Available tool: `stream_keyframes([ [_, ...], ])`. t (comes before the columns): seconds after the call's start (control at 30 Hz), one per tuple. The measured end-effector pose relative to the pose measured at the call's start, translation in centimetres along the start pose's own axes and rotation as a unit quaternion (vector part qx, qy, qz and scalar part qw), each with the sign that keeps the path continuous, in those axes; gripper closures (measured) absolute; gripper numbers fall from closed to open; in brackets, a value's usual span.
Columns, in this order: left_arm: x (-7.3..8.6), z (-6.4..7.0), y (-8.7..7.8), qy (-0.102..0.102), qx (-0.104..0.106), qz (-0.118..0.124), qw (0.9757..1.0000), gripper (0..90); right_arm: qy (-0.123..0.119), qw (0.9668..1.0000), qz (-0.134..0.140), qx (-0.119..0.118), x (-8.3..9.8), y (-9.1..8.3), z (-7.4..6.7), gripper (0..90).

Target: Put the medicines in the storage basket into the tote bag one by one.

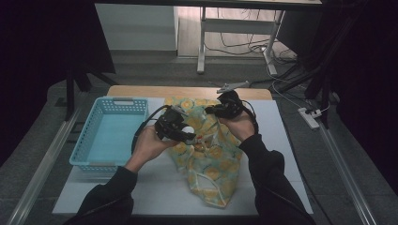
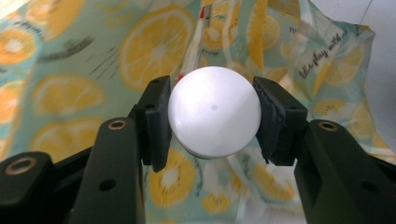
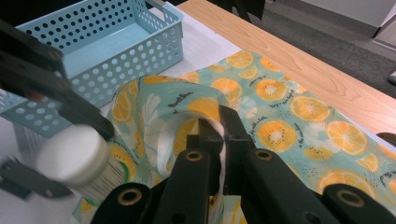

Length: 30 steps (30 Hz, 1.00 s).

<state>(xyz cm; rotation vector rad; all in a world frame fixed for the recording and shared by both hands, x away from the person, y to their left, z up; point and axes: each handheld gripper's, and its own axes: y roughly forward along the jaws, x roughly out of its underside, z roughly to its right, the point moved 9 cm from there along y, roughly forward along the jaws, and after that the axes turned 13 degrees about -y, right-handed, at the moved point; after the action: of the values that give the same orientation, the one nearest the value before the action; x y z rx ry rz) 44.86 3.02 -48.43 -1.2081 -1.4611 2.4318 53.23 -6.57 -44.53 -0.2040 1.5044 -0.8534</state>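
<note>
A bag printed with lemon slices on pale green lies on the white table top. My left gripper is shut on a white light bulb, pads pressing its round dome from both sides, and holds it just over the bag's left side. In the high view the bulb sits at the left gripper's tip. My right gripper is shut on the bag's white strap and holds the bag's edge up at the far side. The bulb shows blurred at lower left there.
A light blue perforated basket stands left of the bag, with nothing inside; it is also the basket in the right gripper view. A wooden table edge runs behind. Bare white table lies in front of the bag.
</note>
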Motion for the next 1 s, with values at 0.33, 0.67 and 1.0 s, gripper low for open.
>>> stream_keyframes([
  [0.33,-1.5,0.2,3.1,0.006,-0.005,-0.001,1.0000,51.0,0.002,1.0000,0.001,0.002,0.1,0.0,0.2,90.0],
  [0.67,-3.0,-1.9,3.9,-0.010,-0.033,0.020,0.9992,51.0,0.003,1.0000,-0.004,0.000,0.4,0.2,0.1,90.0],
  [1.0,-3.1,-4.0,5.7,-0.012,-0.069,0.029,0.9971,51.0,0.009,0.9999,-0.013,0.001,0.8,0.9,0.2,90.0],
])
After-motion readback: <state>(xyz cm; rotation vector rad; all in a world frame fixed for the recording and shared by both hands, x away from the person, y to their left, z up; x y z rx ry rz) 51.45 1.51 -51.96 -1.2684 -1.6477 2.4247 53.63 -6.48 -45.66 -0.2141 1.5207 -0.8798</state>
